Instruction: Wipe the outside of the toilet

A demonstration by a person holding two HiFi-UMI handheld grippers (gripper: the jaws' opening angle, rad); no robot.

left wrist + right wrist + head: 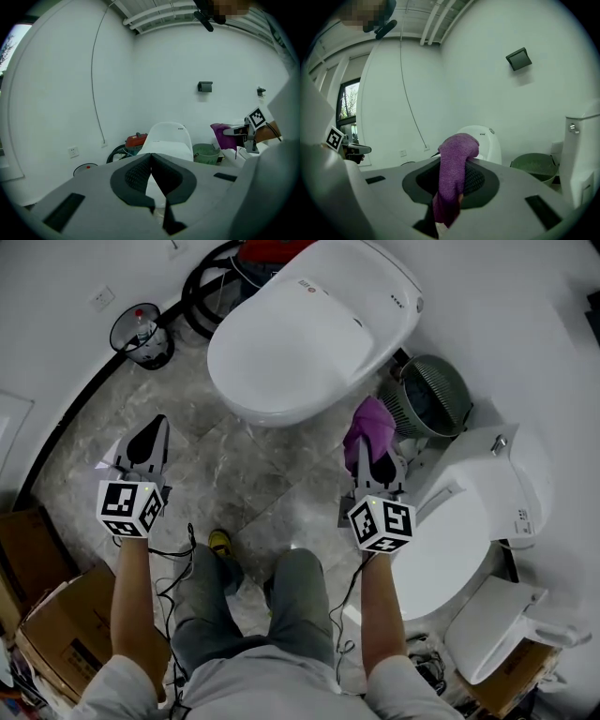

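The toilet (309, 334) stands on the marble floor (234, 465) at the far middle of the scene, white, with its lid down. Its long axis runs on a slant. The rounded front of the bowl points near and left, and the back end with the small control marks lies far and right, close to the wall.

The purple cloth (367, 427) is pinched in the right gripper (375, 451). The right gripper view shows the jaws clamped on it, with a fold standing up above them and a tail hanging below. The cloth hangs just near of the bowl's right flank, apart from the porcelain as far as the head view shows. So the toilet lies straight ahead and slightly left of these jaws, and the right gripper is much the nearer of the two.

The left gripper (155, 427) hangs over bare floor well to the left, with its jaws closed together on nothing. In its own view the toilet sits dead ahead beyond the tips.

I judge wiping has not yet begun. The coming move likely calls for carrying the cloth forward onto the near right side of the bowl.

A green mesh basket (433, 395) stands just right of the toilet, and a second white toilet (469, 512) lies nearer on the right, close enough to crowd that arm. A small bin (141, 334) sits far left.
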